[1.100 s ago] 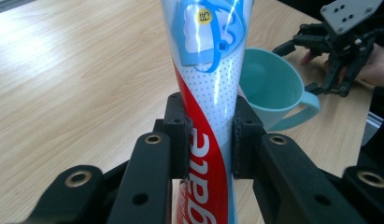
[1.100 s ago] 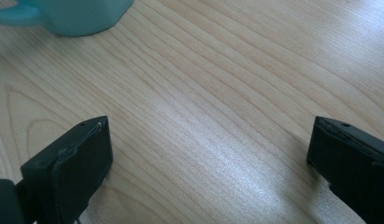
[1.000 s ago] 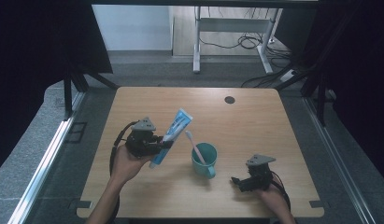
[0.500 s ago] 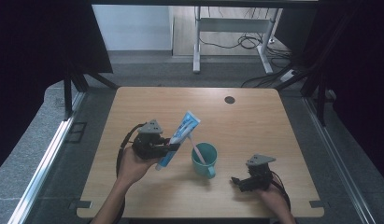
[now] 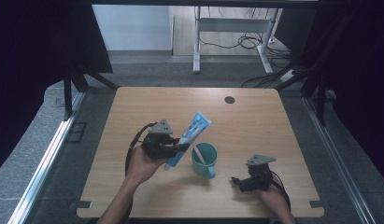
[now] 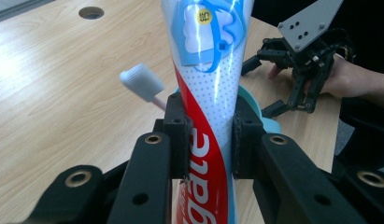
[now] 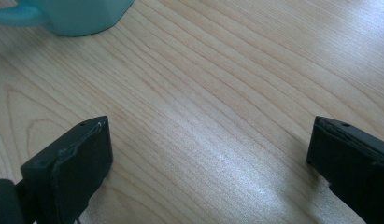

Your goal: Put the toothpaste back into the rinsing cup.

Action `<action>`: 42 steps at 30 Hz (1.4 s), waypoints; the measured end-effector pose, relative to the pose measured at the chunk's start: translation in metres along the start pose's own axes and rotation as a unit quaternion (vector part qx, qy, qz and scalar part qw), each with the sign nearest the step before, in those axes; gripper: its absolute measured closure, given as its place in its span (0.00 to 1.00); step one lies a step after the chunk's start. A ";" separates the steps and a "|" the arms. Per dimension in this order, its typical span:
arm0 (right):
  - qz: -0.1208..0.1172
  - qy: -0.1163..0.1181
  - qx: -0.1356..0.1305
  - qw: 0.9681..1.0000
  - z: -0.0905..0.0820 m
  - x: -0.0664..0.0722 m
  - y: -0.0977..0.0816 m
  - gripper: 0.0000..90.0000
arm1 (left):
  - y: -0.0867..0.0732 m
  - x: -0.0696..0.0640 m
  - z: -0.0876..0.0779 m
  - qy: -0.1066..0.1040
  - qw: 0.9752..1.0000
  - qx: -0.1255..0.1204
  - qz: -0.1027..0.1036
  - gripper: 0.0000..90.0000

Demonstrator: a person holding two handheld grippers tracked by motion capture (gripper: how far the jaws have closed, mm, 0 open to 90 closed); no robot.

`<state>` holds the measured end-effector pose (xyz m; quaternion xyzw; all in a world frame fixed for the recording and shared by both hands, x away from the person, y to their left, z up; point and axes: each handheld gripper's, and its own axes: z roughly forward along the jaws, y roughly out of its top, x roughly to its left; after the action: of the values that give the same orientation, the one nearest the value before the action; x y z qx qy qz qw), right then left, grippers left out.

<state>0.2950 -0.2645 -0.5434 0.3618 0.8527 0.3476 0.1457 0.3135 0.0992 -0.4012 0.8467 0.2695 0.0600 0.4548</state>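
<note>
We are holding a toothpaste tube (image 5: pixel 187 139) in our left gripper (image 5: pixel 173 148). In the left gripper view the two black jaws are pressing on both sides of the toothpaste tube (image 6: pixel 211 98), near its lower, red part, so this gripper is closed on the tube. The tube is pointing away from the gripper, tilted upward, with its flat blue and white end far from the jaws.

Just beyond the left gripper, behind the tube, a teal cup (image 5: pixel 204 159) is standing on the bench (image 5: pixel 255 121). A toothbrush (image 5: pixel 199 153) is leaning inside this cup; in the left gripper view its white head (image 6: pixel 142 82) is showing just to the left of the tube, a little above the jaws. The lower end of the tube is just beside the cup, and we cannot tell if they are touching.

Our right gripper (image 5: pixel 242 181) is lying low on the bench, well apart from the left gripper, on the other side of the cup. In the right gripper view its jaws are standing wide apart with bare wood between them, so it is open and holding nothing. The cup (image 7: pixel 73 16) is near, ahead of the left jaw of this gripper.

A small dark round hole (image 5: pixel 229 99) is in the bench, far beyond both grippers.
</note>
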 end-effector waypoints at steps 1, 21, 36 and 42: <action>0.000 0.000 0.000 1.000 0.000 0.000 0.000 0.00 | 0.001 0.000 0.001 0.000 1.000 0.000 0.001 0.81; 0.000 0.000 0.000 1.000 0.000 0.000 0.000 0.00 | 0.015 -0.010 0.025 -0.009 1.000 -0.015 0.005 0.81; 0.000 0.000 0.000 1.000 0.000 0.000 0.000 0.00 | 0.026 -0.017 0.044 -0.009 0.999 -0.032 0.013 0.81; 0.000 0.000 0.000 1.000 0.000 0.000 0.000 0.00 | 0.031 -0.019 0.049 -0.005 0.999 -0.039 0.016 0.81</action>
<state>0.2950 -0.2645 -0.5433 0.3619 0.8526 0.3477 0.1456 0.3266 0.0397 -0.4021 0.8330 0.2510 0.0735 0.4876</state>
